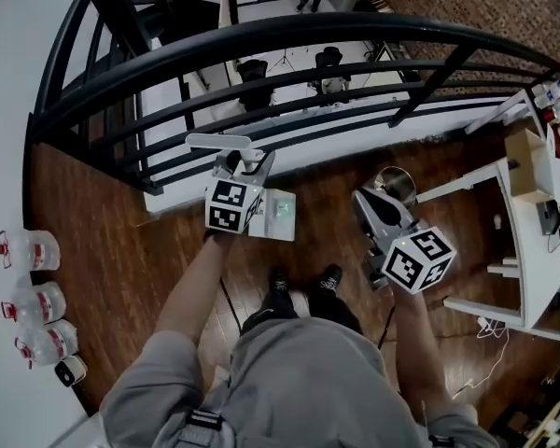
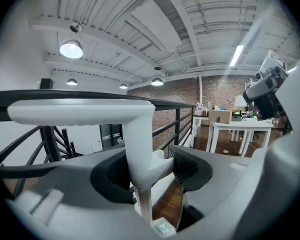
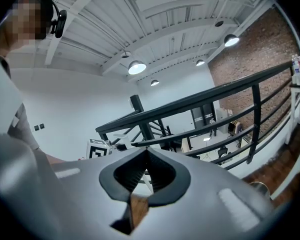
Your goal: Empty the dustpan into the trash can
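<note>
My left gripper is clamped on the handle of the white dustpan, which hangs below its jaws, near the railing. My right gripper is closed and empty. The metal trash can stands on the floor ahead of and below its tips.

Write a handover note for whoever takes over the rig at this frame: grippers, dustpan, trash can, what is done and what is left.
Left gripper: shut on the upright handle of the white dustpan, which looks lifted off the floor near the black railing.
Right gripper: shut and empty, beside the trash can.
Trash can: small, round and metal, on the wood floor by the white table.
Done: dustpan in hand.
Left: carry it over the can and tip it out.
</note>
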